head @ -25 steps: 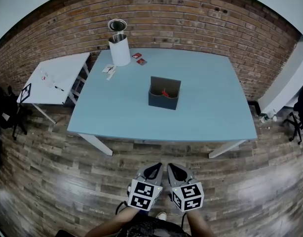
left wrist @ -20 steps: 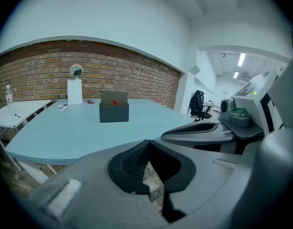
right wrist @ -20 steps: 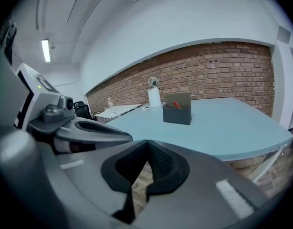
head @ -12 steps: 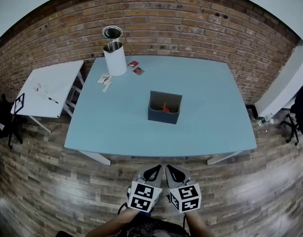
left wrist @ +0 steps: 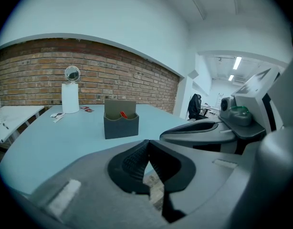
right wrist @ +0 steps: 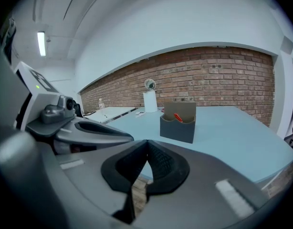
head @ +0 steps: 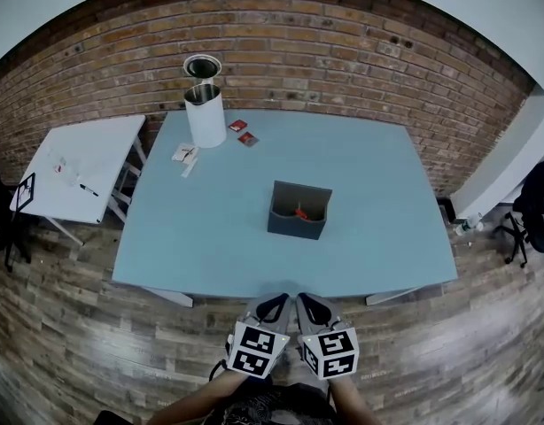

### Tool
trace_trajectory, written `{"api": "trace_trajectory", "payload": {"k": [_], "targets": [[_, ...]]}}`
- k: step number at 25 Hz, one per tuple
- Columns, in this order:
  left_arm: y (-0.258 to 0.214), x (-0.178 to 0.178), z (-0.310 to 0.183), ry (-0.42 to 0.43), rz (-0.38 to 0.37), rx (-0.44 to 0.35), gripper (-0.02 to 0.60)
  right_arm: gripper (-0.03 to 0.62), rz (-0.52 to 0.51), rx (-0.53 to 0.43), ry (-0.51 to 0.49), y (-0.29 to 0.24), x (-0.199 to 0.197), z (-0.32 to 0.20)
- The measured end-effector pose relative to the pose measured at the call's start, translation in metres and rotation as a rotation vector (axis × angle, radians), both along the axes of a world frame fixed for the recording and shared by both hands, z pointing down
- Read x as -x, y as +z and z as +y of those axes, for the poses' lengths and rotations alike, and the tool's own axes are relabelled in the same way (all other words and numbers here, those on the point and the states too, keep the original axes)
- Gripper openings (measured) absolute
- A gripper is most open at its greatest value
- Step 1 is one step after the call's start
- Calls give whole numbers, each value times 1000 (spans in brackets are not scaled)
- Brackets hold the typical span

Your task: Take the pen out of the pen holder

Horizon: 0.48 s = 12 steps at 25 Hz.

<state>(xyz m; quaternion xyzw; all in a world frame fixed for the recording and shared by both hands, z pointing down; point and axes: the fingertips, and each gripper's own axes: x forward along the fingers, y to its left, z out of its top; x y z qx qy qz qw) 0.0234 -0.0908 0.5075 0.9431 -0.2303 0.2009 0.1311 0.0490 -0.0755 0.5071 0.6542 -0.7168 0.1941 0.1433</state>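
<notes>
A dark grey pen holder (head: 299,211) stands near the middle of the light blue table (head: 210,237), with a red pen (head: 299,212) leaning inside it. Both grippers hang side by side below the table's front edge, well short of the holder. My left gripper (head: 276,302) is shut with nothing in it, and so is my right gripper (head: 306,302). In the left gripper view the holder (left wrist: 120,124) and pen (left wrist: 123,114) sit ahead of the closed left gripper (left wrist: 147,142). The right gripper view shows the holder (right wrist: 178,125) and pen (right wrist: 178,117) beyond the closed right gripper (right wrist: 147,142).
A white cylinder (head: 206,113) and a round mirror (head: 202,65) stand at the table's far left corner, with small red cards (head: 243,132) and paper scraps (head: 185,155) nearby. A white side table (head: 77,162) is at left, a brick wall behind, a chair (head: 529,206) at right.
The head view has shifted so the table and holder sit lower and closer in the frame. Both grippers stay shut and close together near the table's front edge.
</notes>
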Motion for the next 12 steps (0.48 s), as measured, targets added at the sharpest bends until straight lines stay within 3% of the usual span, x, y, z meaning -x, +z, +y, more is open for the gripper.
{"api": "trace_trajectory", "payload": {"k": [12], "targets": [[1,-7,-18,-30,25,1,0,3,75,-38,-35,-11,-13,-28]]}}
